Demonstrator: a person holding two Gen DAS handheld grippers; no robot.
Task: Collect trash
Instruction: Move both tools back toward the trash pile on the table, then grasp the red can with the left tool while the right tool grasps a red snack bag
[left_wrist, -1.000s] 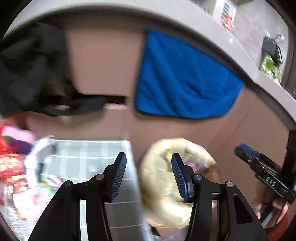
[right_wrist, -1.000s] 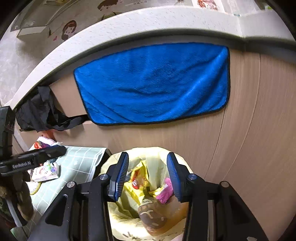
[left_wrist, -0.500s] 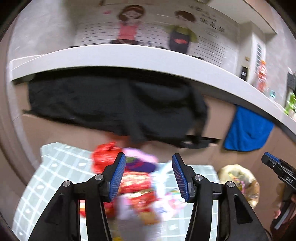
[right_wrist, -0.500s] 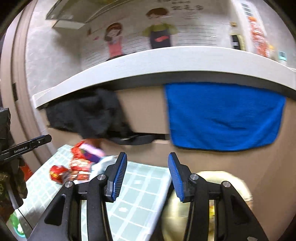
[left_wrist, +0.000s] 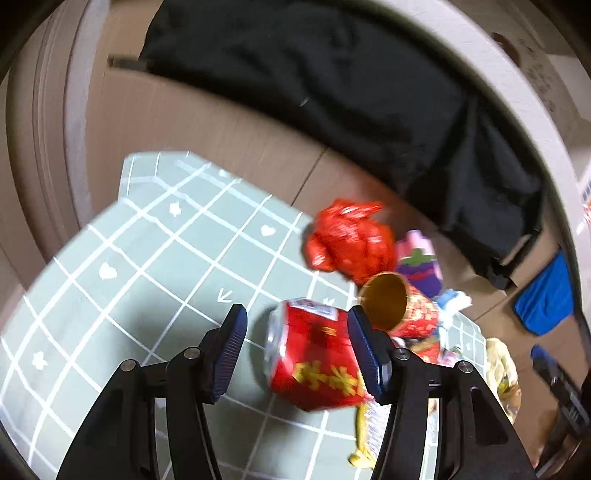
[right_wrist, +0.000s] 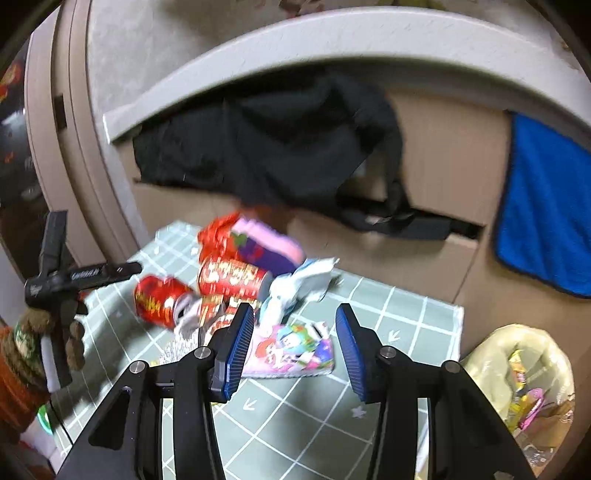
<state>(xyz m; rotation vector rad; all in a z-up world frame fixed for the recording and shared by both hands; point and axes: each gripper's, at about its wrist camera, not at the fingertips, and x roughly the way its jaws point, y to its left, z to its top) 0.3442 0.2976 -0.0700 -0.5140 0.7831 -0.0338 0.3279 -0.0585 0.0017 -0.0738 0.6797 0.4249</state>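
Above the mat (left_wrist: 147, 266), the left tool (left_wrist: 295, 347) tilts down, opening over a red can (left_wrist: 314, 354)

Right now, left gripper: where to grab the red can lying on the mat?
Grip the red can across its round body, mid-length, coming down from above. It lies on its side on the checked mat, silver end toward the left finger. The left gripper already straddles it, jaws opening, pads not yet pressing.

I'm looking into a home, likely a kitchen corner: a pale curved counter edge (right_wrist: 332, 40) over wood-grain cabinet fronts (right_wrist: 443, 155), a blue towel (right_wrist: 546, 206) and dark cloth (right_wrist: 266, 155) hung from it, a checked mat (left_wrist: 155, 280) with snack wrappers, and a lined trash bin (right_wrist: 517, 373).
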